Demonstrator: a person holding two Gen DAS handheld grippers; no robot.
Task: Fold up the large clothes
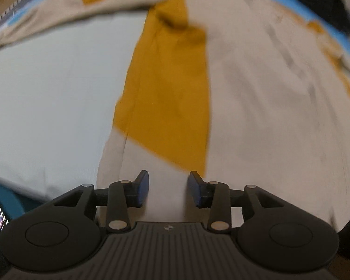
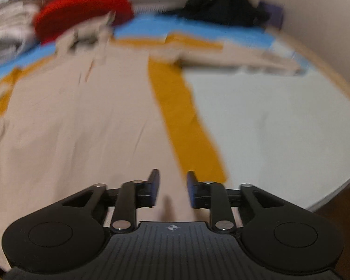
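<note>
A large beige garment (image 1: 256,88) with a mustard-yellow lining (image 1: 172,88) lies spread flat on a white surface (image 1: 46,98). One sleeve (image 1: 58,16) stretches out to the far left. My left gripper (image 1: 168,186) is open and empty, just above the garment's near hem. In the right wrist view the same garment (image 2: 77,121) fills the left and middle, with the yellow strip (image 2: 184,121) along its edge and a sleeve (image 2: 240,58) reaching right. My right gripper (image 2: 172,189) is open and empty over the near hem. Both views are motion-blurred.
A red bundle (image 2: 81,11), folded pale cloth (image 2: 7,30) and dark clothes (image 2: 221,7) lie beyond the garment on a blue mat (image 2: 198,30). A wall (image 2: 315,23) stands at the right. The surface's rounded edge (image 2: 338,184) drops to a wooden floor.
</note>
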